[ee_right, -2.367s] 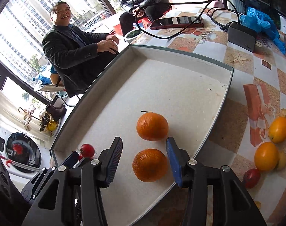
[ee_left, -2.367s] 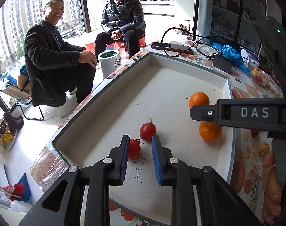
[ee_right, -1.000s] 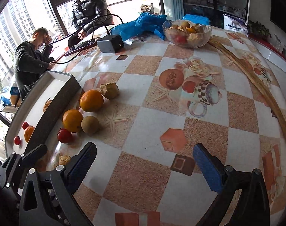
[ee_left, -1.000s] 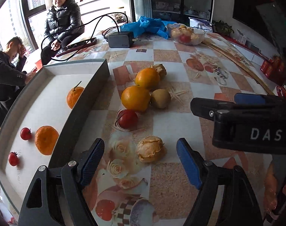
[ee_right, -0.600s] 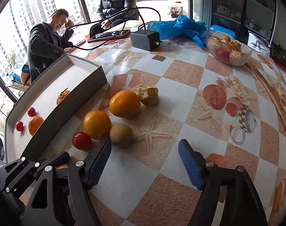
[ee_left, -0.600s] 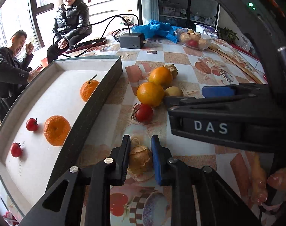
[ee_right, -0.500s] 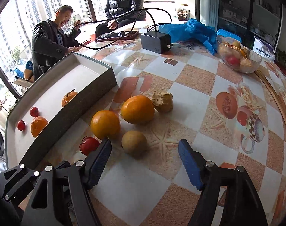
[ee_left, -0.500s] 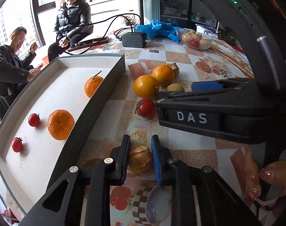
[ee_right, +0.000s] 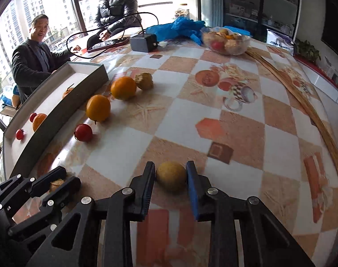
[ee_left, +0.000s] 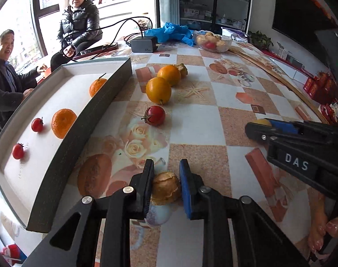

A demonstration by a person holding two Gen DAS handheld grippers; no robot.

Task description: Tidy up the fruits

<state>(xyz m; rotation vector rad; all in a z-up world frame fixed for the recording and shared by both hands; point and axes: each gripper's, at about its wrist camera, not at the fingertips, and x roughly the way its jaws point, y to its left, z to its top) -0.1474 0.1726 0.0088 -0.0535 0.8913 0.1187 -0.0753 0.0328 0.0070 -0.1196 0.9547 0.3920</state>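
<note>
Fruits lie in two groups in the left half of both frames: some inside the grey tray (ee_left: 84, 120), some loose on the patterned counter (ee_left: 213, 120) beside it.

In the left wrist view the left claw (ee_left: 166, 185), at bottom centre, is pressed onto a papery-husked fruit (ee_left: 165, 188); its lower part is hidden behind the fingers. At the right edge the right claw (ee_left: 261, 125) enters, and only a sliver of the yellow-brown round fruit (ee_left: 261, 122) it pinches shows above its black finger. In the right wrist view that round fruit (ee_right: 171, 176) sits plainly between the two fingers at bottom centre, touched on both sides, and the left claw (ee_right: 57, 183) shows at lower left with only a scrap of the husked fruit (ee_right: 57, 184) visible.

Counted in the left wrist view, the tray holds four pieces: two mandarins (ee_left: 62, 122), one half cut off by the tray wall, and two small tomatoes (ee_left: 37, 124). On the counter lie two oranges (ee_left: 158, 90) touching each other, one tomato (ee_left: 155, 115) just below them, and a second husked fruit (ee_left: 182, 70) mostly hidden behind the farther orange.

A glass bowl (ee_left: 213, 42) at upper centre holds more fruit, too small to count. A charger brick (ee_left: 144, 45) and a blue bag (ee_left: 171, 33) sit near it. Two seated people (ee_left: 80, 24) fill the upper left.
</note>
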